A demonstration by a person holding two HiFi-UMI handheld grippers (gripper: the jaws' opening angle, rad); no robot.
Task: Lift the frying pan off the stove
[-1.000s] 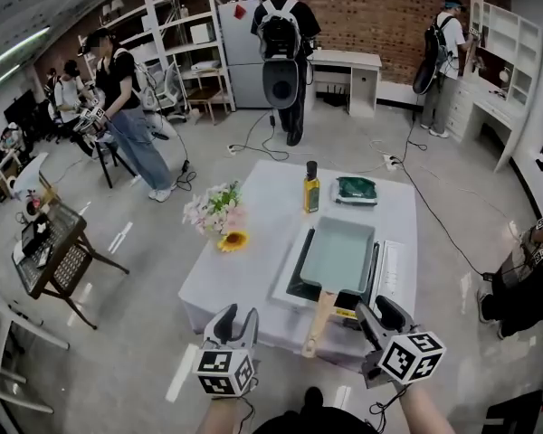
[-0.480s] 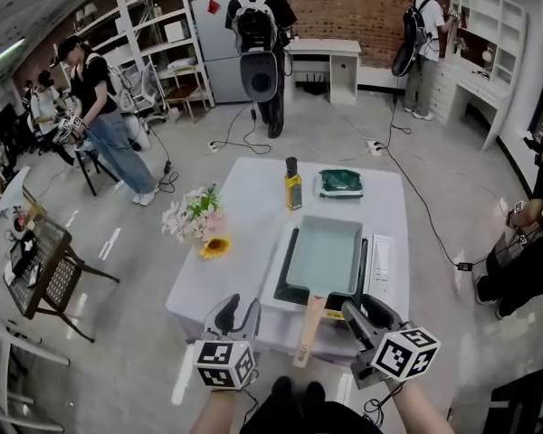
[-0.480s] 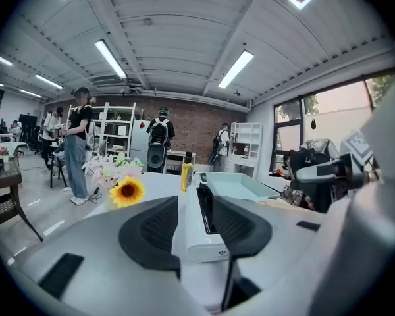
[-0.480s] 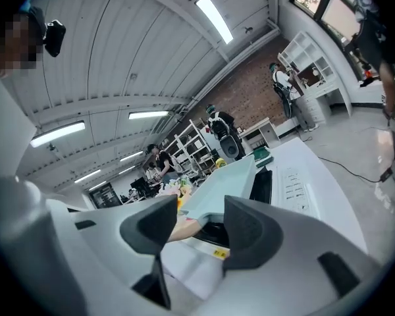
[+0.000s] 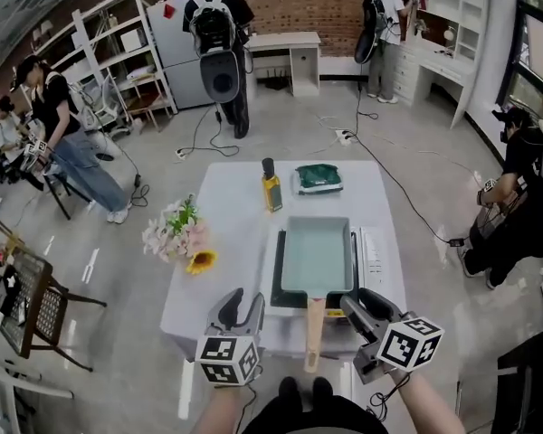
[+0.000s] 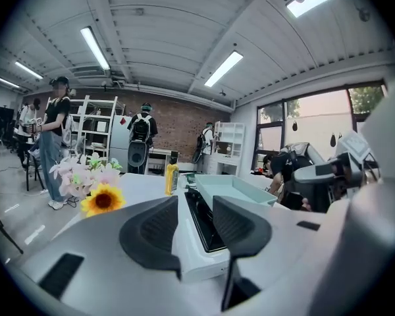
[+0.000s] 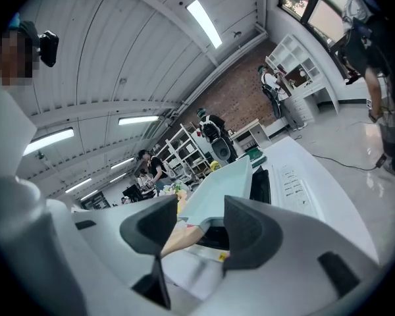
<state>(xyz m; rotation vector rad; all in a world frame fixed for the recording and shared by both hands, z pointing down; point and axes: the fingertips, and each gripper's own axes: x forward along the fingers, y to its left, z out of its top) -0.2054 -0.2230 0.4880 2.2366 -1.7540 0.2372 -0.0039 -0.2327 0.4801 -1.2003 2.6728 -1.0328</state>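
Observation:
A pale green rectangular frying pan (image 5: 318, 256) sits on a black-topped stove (image 5: 277, 287) on the white table (image 5: 226, 242). Its wooden handle (image 5: 315, 333) sticks out over the near edge. My left gripper (image 5: 240, 307) is open, just left of the handle, with nothing between its fingers; in the left gripper view its jaws frame the stove's corner (image 6: 197, 242) and the pan (image 6: 234, 189). My right gripper (image 5: 360, 306) is open just right of the handle. In the right gripper view the handle (image 7: 179, 236) shows in the gap, untouched, with the pan (image 7: 224, 186) beyond.
On the table behind the pan stand a yellow oil bottle (image 5: 271, 186) and a tray with a green thing (image 5: 318, 178); flowers (image 5: 176, 238) lie at its left edge. Several people stand around the room, one close at the right (image 5: 516, 197). Cables cross the floor.
The table and pan have come closer and now sit straight ahead. My left gripper has moved in towards the table's front edge beside the handle. Both grippers stay open.

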